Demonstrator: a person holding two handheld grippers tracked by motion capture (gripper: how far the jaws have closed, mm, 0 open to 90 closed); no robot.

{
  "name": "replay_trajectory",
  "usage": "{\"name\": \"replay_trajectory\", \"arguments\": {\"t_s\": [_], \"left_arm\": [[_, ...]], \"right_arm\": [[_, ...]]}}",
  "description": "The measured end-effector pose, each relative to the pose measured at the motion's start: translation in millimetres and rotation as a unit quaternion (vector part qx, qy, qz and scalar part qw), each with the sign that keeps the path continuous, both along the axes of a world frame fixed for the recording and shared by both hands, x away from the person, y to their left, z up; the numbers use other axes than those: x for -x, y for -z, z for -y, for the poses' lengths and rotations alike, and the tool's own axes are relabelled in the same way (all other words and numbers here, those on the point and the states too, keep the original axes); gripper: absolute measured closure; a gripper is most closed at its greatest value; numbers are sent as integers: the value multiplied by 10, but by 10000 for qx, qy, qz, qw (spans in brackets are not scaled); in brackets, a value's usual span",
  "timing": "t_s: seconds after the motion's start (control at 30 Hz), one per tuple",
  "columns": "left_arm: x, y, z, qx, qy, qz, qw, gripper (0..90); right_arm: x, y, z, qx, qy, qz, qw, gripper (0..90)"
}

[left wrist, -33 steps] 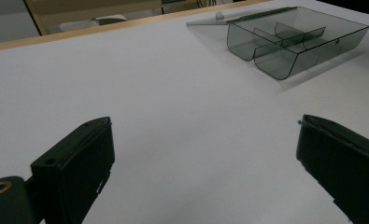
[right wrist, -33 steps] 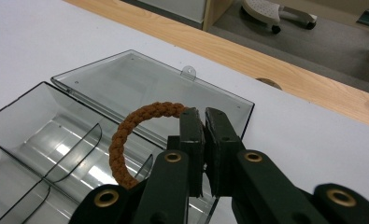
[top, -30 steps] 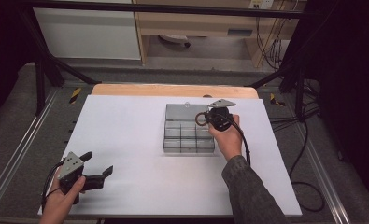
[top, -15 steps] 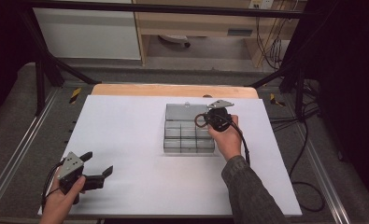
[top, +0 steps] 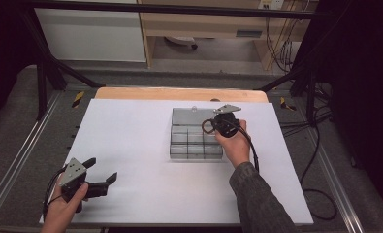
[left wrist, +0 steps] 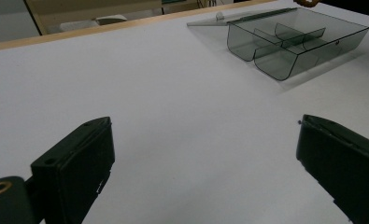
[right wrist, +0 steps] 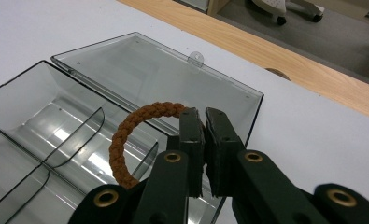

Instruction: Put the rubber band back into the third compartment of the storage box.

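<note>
A brown braided ring (right wrist: pixel 126 140) is pinched between the jaws of the right gripper (right wrist: pixel 203 135), which are pressed almost together on one side of the loop. The ring hangs out to the side of the jaws, directly above the compartments of the clear box (right wrist: pixel 42 140). In the high view the right gripper (top: pixel 224 122) is seen at the box's (top: pixel 195 141) right wall, over the cells nearest the hinge, with the box set on the far middle of the white table (top: pixel 131 145). The lid (right wrist: pixel 149 70) is folded fully open and lies flat behind the box, toward the table's far edge, so the cells are open from above. The ring's plane is held roughly upright, and the move ahead is judged to turn on the loop sitting straight over one cell, clear of the curved dividers, before it is lowered or let go. The left gripper (top: pixel 93 177) is held near the table's near left corner, well apart from the box, its jaws spread wide on nothing; the right hand is by far the nearer.
</note>
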State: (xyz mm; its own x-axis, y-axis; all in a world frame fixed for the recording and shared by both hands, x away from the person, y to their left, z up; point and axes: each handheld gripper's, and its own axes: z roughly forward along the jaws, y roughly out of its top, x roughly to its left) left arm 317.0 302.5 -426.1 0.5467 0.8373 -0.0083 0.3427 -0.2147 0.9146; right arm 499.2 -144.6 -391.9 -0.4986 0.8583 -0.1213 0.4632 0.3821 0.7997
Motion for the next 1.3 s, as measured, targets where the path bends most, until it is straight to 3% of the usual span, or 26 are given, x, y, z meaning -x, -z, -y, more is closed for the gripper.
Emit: {"name": "replay_trajectory", "arguments": {"t_s": [1.3], "left_arm": [[-2, 3, 5, -34, 12, -18, 10000, 40]], "right_arm": [[91, 128, 16, 403, -56, -66, 9992, 861]]}}
